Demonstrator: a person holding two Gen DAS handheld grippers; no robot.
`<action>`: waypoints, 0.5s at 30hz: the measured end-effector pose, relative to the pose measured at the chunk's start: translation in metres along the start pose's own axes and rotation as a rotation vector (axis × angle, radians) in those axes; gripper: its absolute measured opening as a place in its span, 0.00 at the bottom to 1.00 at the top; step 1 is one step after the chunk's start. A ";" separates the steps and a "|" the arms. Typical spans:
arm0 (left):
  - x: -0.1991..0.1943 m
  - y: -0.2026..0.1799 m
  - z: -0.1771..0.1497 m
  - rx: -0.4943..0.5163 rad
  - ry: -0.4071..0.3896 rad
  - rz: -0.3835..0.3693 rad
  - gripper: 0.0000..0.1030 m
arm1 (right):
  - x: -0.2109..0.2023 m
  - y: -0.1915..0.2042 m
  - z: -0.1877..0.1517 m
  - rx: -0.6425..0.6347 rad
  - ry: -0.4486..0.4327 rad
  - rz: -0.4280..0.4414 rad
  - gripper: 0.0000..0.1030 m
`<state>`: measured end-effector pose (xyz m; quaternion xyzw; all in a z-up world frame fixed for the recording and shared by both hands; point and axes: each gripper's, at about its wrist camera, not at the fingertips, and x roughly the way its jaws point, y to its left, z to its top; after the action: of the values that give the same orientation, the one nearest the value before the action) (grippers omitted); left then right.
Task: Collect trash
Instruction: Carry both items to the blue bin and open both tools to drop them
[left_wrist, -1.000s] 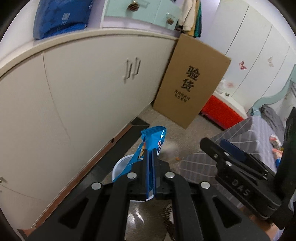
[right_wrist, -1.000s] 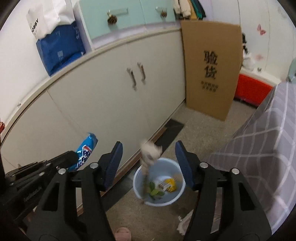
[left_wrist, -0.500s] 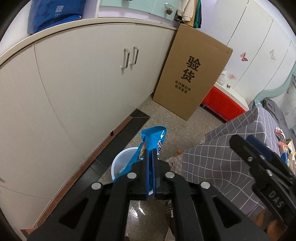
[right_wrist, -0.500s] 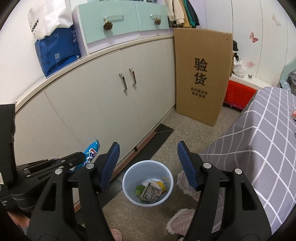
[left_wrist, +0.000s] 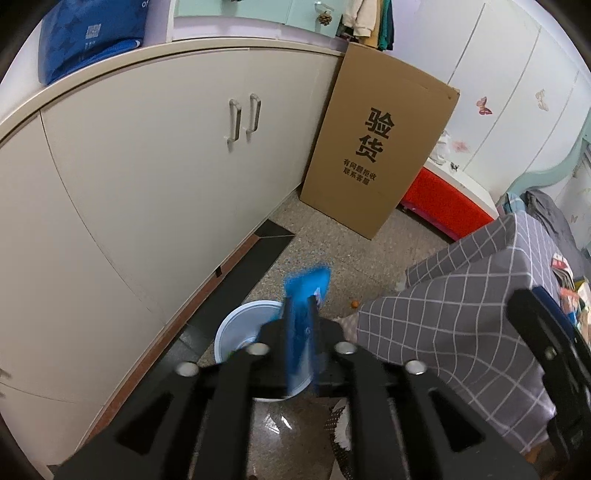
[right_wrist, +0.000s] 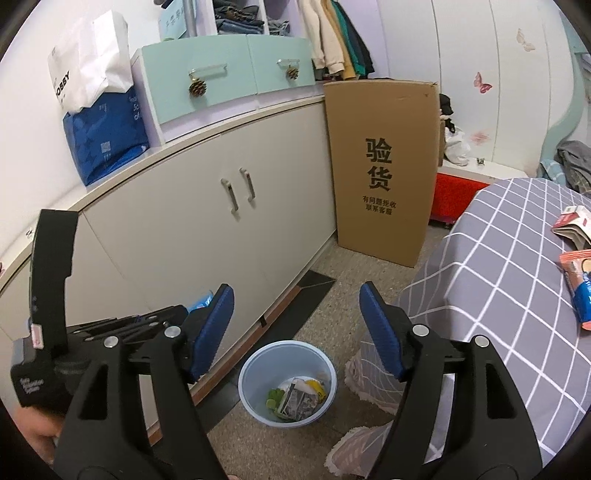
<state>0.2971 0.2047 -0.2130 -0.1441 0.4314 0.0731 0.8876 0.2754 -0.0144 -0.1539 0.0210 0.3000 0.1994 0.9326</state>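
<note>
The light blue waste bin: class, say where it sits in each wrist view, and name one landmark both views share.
Left wrist view: the light blue waste bin is low centre-left, partly behind the hand-held gripper's fingers.
Right wrist view: bottom centre, between the fingers, trash inside.
Shared landmark: the tall cardboard box with black characters.

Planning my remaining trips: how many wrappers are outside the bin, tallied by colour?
Blue wrapper, between the opening jaws of the left gripper: 1
Red-and-white packet on the table: 1
Orange-and-blue packet on the table: 1
Total: 3
</note>
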 end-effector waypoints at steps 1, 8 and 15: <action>0.004 -0.001 0.001 0.002 0.009 0.020 0.65 | 0.000 -0.001 0.000 0.003 -0.001 -0.002 0.68; 0.002 0.003 -0.008 -0.025 0.016 0.057 0.76 | -0.002 -0.007 -0.002 0.020 0.011 -0.017 0.69; -0.025 -0.014 -0.013 0.001 -0.024 0.036 0.76 | -0.017 -0.014 -0.001 0.042 0.000 -0.014 0.69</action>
<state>0.2756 0.1873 -0.1976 -0.1352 0.4232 0.0906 0.8913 0.2669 -0.0337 -0.1474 0.0384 0.3041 0.1868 0.9334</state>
